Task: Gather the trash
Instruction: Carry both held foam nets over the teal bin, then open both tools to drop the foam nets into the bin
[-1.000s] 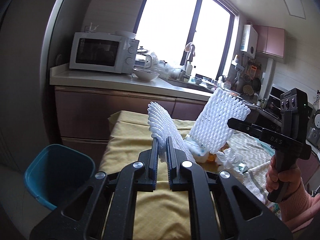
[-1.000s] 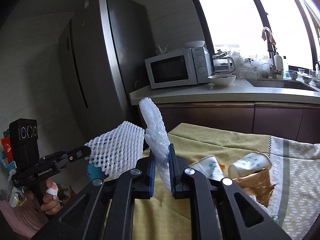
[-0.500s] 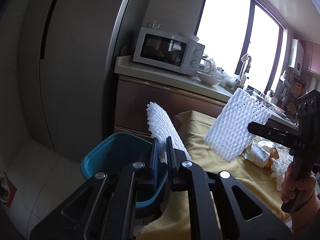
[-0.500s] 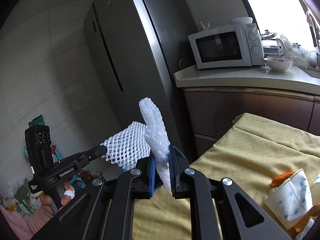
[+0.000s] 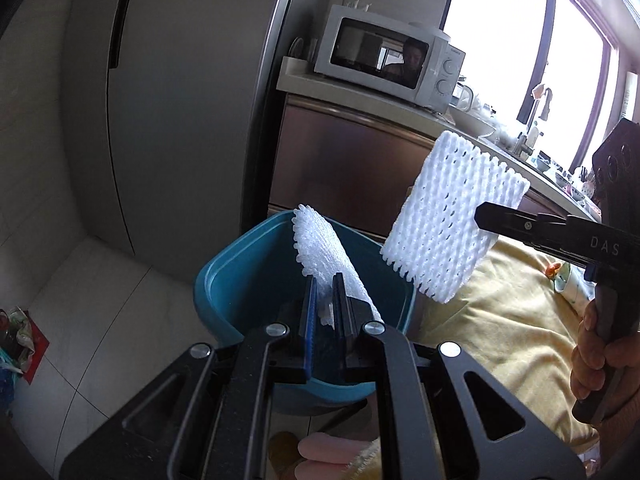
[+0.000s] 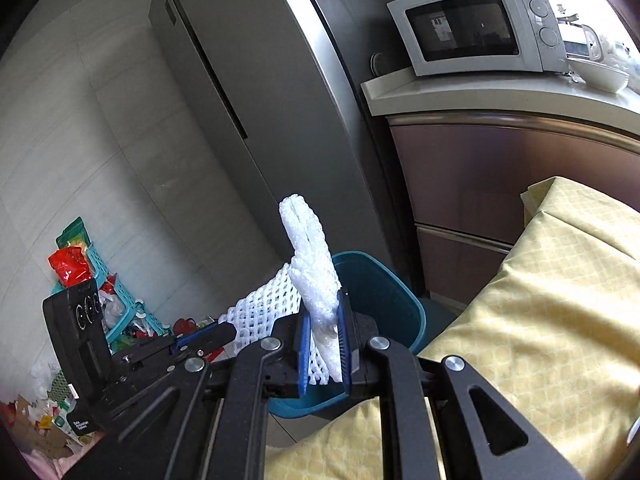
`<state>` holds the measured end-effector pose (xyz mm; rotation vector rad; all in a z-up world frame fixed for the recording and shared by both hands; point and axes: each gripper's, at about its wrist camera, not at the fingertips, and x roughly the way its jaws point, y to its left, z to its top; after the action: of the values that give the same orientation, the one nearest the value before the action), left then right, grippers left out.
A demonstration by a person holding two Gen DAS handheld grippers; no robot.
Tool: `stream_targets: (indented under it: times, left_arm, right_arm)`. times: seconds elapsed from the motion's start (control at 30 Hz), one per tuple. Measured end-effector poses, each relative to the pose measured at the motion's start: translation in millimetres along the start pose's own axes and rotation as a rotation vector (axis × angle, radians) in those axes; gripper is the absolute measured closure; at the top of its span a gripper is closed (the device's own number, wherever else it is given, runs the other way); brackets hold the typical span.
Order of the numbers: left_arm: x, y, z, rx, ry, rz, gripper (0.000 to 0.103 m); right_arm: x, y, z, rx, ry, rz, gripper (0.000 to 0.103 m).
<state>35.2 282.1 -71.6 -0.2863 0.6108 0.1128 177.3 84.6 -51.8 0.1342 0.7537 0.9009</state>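
Observation:
My left gripper (image 5: 325, 280) is shut on a white foam fruit net (image 5: 320, 252) and holds it over the teal trash bin (image 5: 240, 272) on the floor. My right gripper (image 6: 325, 312) is shut on a second white foam net (image 6: 308, 256), seen as a flat mesh sheet in the left wrist view (image 5: 448, 216), just right of the bin (image 6: 384, 292) and above its rim. The right gripper (image 5: 484, 212) shows in the left wrist view and the left gripper (image 6: 228, 330) shows in the right wrist view.
The yellow-clothed table (image 6: 540, 300) is to the right of the bin, with paper cups (image 5: 568, 280) on it. A grey fridge (image 5: 180, 100) and brown cabinets (image 6: 500, 168) with a microwave (image 6: 476, 28) stand behind. A basket and litter (image 6: 92, 276) lie at the left.
Both grippers swung left and down from over the table to the bin, each still holding its foam net. The bin is now directly under the left gripper.

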Motion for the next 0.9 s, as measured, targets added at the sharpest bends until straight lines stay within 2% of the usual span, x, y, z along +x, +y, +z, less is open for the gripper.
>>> stream_targets:
  times: [0.27, 0.33, 0.43, 0.5, 0.7, 0.9]
  left_arm:
    - [31.4, 1.4, -11.7, -0.015, 0.071, 0.017, 0.093]
    - [37.7, 0.1, -14.8, -0.017, 0.086, 0.013, 0.09]
    - [44.0, -2.3, -17.6, -0.018, 0.097, 0.009, 0.087]
    - [46.5, -3.1, -18.4, -0.019, 0.099, 0.008, 0.083]
    - [35.1, -3.9, -19.5, -0.022, 0.066, -0.013, 0.08]
    - [11.6, -22.1, -11.4, 0.008, 0.007, -0.054, 0.074]
  right_arm:
    - [48.3, 3.7, -3.7, -0.006, 0.111, -0.051, 0.09]
    - [53.8, 2.4, -5.7, 0.003, 0.136, -0.057, 0.087]
    - [53.1, 1.0, -5.4, 0.009, 0.127, -0.071, 0.084]
    - [53.0, 0.6, -7.3, 0.012, 0.127, -0.075, 0.078]
    - [47.0, -6.4, -13.8, 0.025, 0.118, -0.081, 0.077]
    - [13.6, -6.7, -17.5, 0.013, 0.069, -0.076, 0.076]
